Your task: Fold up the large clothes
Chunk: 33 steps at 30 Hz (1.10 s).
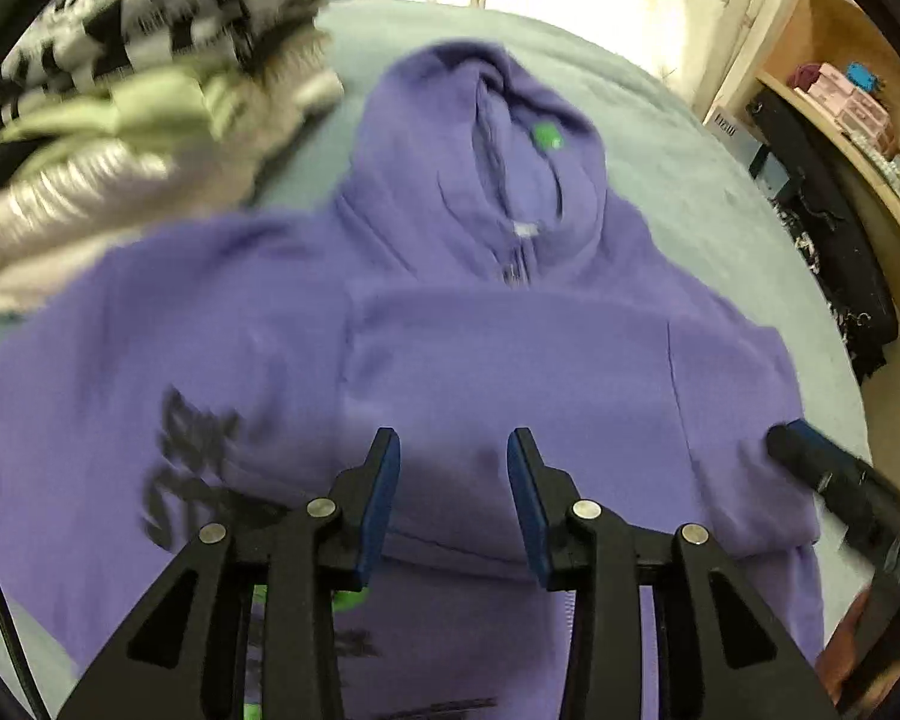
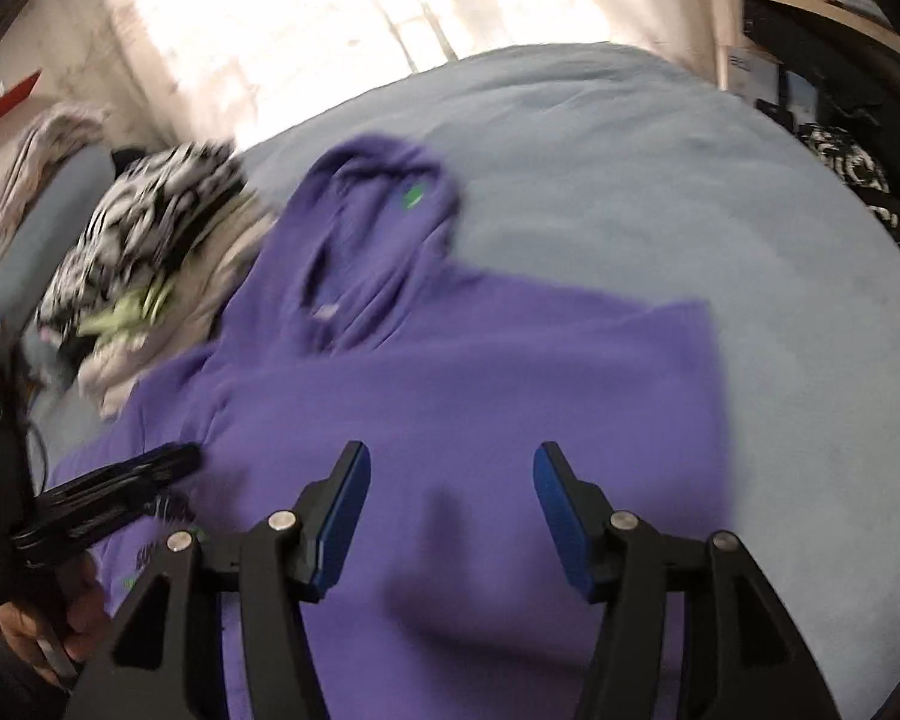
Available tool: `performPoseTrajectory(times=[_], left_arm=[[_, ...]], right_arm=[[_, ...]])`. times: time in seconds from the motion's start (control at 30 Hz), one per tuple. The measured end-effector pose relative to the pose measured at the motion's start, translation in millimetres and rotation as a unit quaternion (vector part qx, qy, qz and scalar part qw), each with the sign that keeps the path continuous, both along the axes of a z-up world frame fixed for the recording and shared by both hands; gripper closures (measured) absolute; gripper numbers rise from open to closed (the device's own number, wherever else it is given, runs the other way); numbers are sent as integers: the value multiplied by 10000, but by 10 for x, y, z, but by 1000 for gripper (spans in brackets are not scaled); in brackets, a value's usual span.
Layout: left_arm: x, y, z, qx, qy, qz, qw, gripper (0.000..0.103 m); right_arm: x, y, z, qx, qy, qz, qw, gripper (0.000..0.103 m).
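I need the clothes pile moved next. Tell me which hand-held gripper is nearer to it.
Left. The left hand-held gripper hovers over the purple hoodie on the side of the clothes pile; the right hand-held gripper is over the far side.

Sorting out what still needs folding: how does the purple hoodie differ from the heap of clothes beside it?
The purple hoodie lies spread flat with its hood up-bed; the heap of clothes is bunched and stacked. The hoodie is one plain colour with dark lettering; the heap mixes black-and-white pattern, pale green and grey. Both rest on the light blue bed cover.
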<state>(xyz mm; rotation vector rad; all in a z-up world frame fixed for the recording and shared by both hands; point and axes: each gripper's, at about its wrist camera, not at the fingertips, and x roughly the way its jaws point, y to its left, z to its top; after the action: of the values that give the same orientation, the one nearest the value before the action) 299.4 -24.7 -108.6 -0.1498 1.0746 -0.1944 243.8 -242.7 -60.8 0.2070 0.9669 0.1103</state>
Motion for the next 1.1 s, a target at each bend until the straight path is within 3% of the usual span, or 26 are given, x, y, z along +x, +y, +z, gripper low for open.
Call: performPoseTrajectory(times=[0.1, 0.17, 0.27, 0.33, 0.37, 0.43, 0.47, 0.73, 0.8, 0.83, 0.93, 1.1], left_arm=[[-31, -38, -237, 178, 148, 119, 9997, 67], [-62, -43, -286, 158, -13, 65, 9999, 67], [-98, -19, -276, 234, -48, -71, 9997, 67], [-118, 20, -259, 200, -25, -139, 9997, 67], [-116, 36, -249, 148, -4, -157, 9998, 67], [-131, 63, -233, 123, 14, -151, 9998, 67], [-145, 73, -223, 133, 12, -138, 9998, 67], [-295, -21, -141, 490, -151, -122, 9986, 65], [-377, -37, -77, 638, -233, -134, 9976, 48], [-407, -27, -51, 694, -274, -119, 9971, 46], [-546, -27, 69, 866, -451, -126, 9951, 46], [-750, 30, 223, 824, -491, -86, 9953, 46]], right_arm=[[-27, 164, -228, -169, 294, 111, 9994, 46], [-67, 99, -416, -371, 566, 41, 9977, 46], [-190, -206, -448, -269, 468, -25, 9985, 49], [-267, -416, -405, -795, 407, -418, 9951, 50], [-314, -564, -392, -780, 372, -518, 9949, 50], [-373, -789, -406, -543, 440, -636, 9955, 64], [-415, -889, -393, -506, 451, -741, 9949, 77], [-497, -967, -328, -585, 465, -1062, 9915, 75], [-537, -922, -296, -647, 460, -1068, 9911, 75], [-555, -905, -276, -657, 458, -1070, 9910, 74], [-608, -891, -222, -615, 454, -1086, 9911, 74], [-719, -794, -105, -696, 428, -1096, 9906, 74]])
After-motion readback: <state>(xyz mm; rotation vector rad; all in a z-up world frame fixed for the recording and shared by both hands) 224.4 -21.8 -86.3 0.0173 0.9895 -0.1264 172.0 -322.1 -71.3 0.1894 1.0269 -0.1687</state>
